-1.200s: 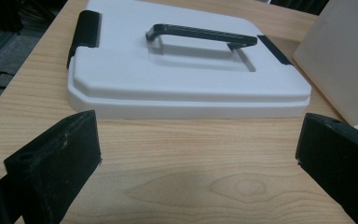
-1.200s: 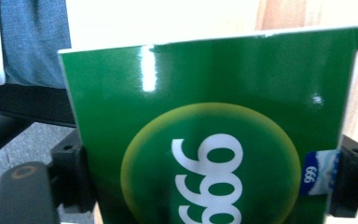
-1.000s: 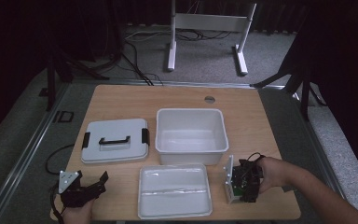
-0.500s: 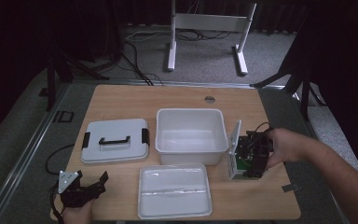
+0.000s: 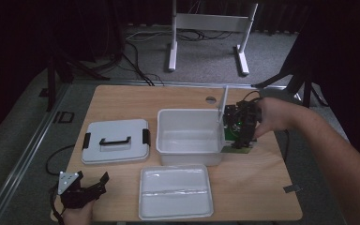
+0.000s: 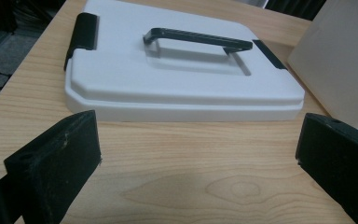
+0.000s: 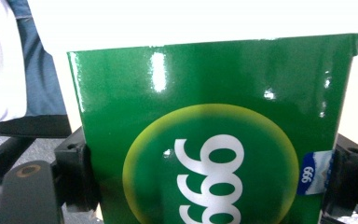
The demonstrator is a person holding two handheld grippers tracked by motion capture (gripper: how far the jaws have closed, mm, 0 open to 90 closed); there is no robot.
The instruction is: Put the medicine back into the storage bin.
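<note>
Presently, left to right across the worktop [image 5: 262, 187]. Left gripper [image 5: 91, 186] rests at the 7 o'clock corner, jaws spread wide with nothing between them; its own view shows bare wood in the gap and the white lid [image 6: 177, 70] just ahead.

Lid [image 5: 115, 140] with black handle lies flat at 9 o'clock, apart from the tub. Shallow white tray [image 5: 176, 191] sits at 6 o'clock, holding nothing that can be made out.

Open white tub [image 5: 190, 136] stands at centre; inside looks bare.

Right gripper [image 5: 238, 126] at 3 o'clock, held up against the tub's right wall. Jaws closed on a green box [image 7: 214, 154], pressing its two side edges; the box face bears a yellow disc and white numerals. In the high view the green box [image 5: 236, 138] stands on edge, low end near the worktop just beside the tub, with a pale flap rising over the tub rim. Cannot tell whether the box touches the tub wall.

Progress, judged: the box is picked up and brought to the tub, not yet inside. Left to do, likely: lift it over the rim, set it down, release. Lid off, so closing the tub may follow. Tray's role unclear.
</note>
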